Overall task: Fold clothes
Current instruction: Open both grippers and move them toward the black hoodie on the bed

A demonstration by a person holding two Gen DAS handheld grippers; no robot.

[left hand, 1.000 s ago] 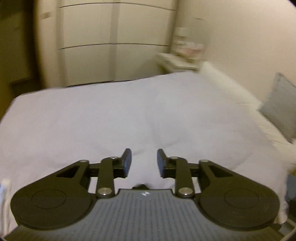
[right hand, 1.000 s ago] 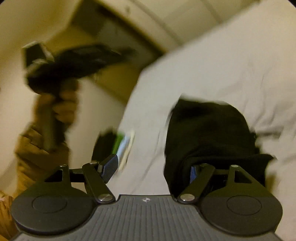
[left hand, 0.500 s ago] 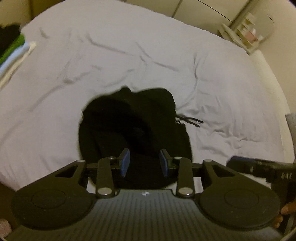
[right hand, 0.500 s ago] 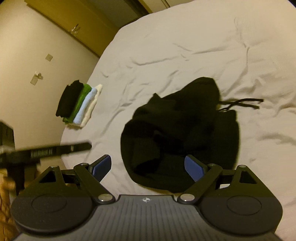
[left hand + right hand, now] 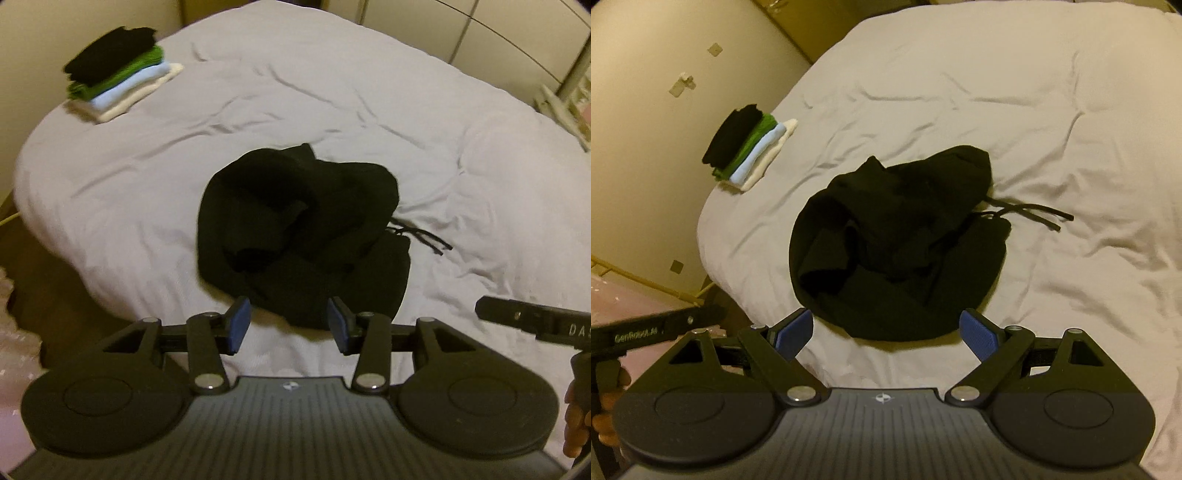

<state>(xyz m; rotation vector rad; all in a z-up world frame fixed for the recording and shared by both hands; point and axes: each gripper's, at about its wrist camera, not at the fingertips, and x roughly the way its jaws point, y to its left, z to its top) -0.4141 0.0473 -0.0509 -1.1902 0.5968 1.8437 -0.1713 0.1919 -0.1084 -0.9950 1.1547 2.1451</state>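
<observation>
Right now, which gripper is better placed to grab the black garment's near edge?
Right, marginally. The right gripper is open wider and straddles the black garment's near hem. The left gripper is open too, but narrower. Neither touches it.

Black garment point(image 5: 303, 232), crumpled in a loose heap, unfolded, lying on the white bed cover point(image 5: 332, 110) near its front edge, roughly centered in both wrist views. Dark thick-looking fabric, overlapping lumpy folds, garment type hard to tell. Two thin black drawstrings point(image 5: 1034, 212) trail out from its right side onto the cover. Nothing is touching it. Stack of folded clothes point(image 5: 122, 70) sits well apart at the far left corner of the bed: black on top, then green, light blue, white at the bottom, edges slightly staggered, also visible in the right wrist view point(image 5: 750, 144).
</observation>
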